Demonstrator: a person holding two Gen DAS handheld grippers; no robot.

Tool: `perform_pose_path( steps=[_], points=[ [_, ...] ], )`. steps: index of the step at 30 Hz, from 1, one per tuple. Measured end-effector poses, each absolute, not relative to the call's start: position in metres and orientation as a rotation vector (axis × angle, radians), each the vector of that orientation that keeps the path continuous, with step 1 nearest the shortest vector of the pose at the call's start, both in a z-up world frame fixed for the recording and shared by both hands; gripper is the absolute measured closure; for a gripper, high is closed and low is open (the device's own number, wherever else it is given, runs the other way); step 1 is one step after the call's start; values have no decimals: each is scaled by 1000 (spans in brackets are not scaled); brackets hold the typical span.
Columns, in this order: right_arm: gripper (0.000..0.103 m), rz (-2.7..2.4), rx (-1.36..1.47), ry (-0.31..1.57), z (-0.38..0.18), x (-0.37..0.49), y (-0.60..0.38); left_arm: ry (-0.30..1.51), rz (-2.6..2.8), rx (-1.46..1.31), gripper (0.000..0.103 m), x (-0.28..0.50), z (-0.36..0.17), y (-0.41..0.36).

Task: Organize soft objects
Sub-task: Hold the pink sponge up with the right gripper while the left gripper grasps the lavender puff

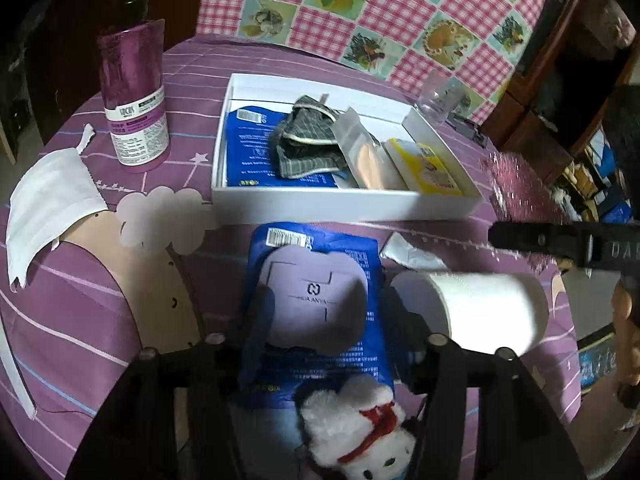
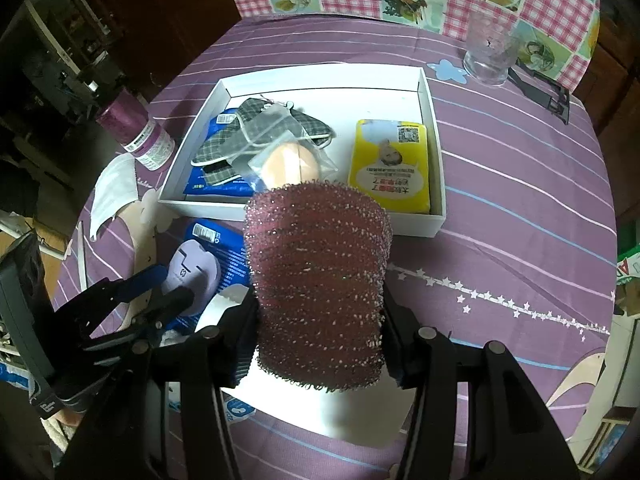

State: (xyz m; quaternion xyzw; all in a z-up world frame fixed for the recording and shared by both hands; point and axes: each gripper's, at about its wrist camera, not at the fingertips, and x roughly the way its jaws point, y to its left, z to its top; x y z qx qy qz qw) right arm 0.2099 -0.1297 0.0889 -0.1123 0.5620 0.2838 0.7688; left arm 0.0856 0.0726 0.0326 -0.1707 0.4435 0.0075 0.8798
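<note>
My right gripper (image 2: 318, 312) is shut on a pink glittery mesh scrubber (image 2: 318, 280), held above the table in front of the white box (image 2: 434, 160). The scrubber's edge shows at the right of the left wrist view (image 1: 520, 184). My left gripper (image 1: 328, 320) is open around a lilac pad (image 1: 316, 300) that lies on a blue packet (image 1: 320, 360); it shows in the right wrist view (image 2: 160, 292). The box (image 1: 320, 204) holds grey plaid slippers (image 1: 308, 140), a bagged peach puff (image 2: 288, 162), a yellow sponge pack (image 2: 390, 164) and a blue packet.
A white toilet roll (image 1: 480, 312) lies right of the blue packet, a white plush toy (image 1: 360, 432) below it. A purple bottle (image 1: 134, 96) and white face mask (image 1: 52, 204) sit left. A clear glass (image 2: 486, 52) stands at the back right.
</note>
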Motion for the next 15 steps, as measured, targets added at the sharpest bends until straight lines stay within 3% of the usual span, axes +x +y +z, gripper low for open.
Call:
perform_pose_path(
  steps=[7,15],
  points=[
    [49,622,-241,1218,90,209,-130,942,21,-265,32,86,28,61],
    [49,622,-240,1219,90,210,-131,1000,114,-313,34,93,13,81]
  ],
)
